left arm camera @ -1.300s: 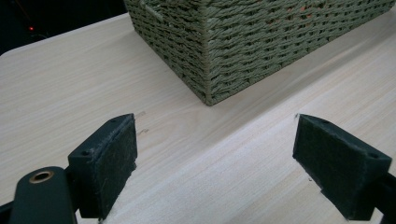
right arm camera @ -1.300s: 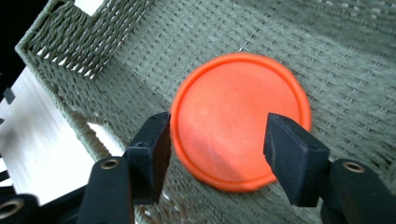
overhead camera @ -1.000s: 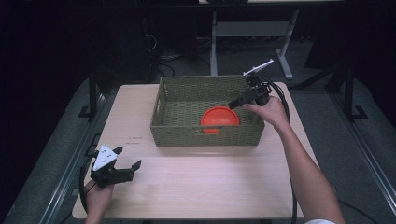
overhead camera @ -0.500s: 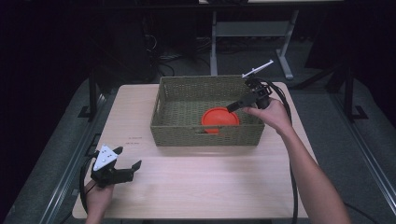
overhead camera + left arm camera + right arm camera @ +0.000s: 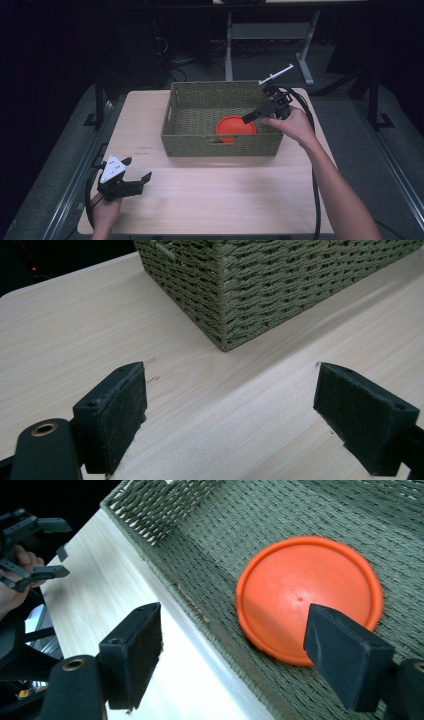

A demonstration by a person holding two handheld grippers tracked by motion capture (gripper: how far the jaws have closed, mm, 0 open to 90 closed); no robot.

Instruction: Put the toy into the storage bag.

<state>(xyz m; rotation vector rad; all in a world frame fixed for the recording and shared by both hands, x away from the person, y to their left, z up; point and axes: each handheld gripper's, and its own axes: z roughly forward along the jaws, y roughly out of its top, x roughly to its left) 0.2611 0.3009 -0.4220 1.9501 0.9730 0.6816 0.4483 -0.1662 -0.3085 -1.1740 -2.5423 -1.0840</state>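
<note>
The right gripper (image 5: 248, 118) is hovering over the right half of the woven basket (image 5: 221, 145), its jaws spread wide and holding nothing. Below it an orange disc (image 5: 235, 127), perhaps a lid or small plate, is lying flat on the basket floor near the front wall. In the right gripper view one pad (image 5: 344, 655) is overlapping the orange disc (image 5: 305, 595) while the other is hanging over the basket's front rim (image 5: 200, 615). Judging by this, either a reach for the disc or a pull-away from it is in hand. A pickup would call for lowering and pinching the disc's edge.

The left gripper (image 5: 134, 176) is resting near the table's (image 5: 240, 200) front left corner, jaws wide and empty. Small dark print on the table beside the basket is too tiny to read.
</note>
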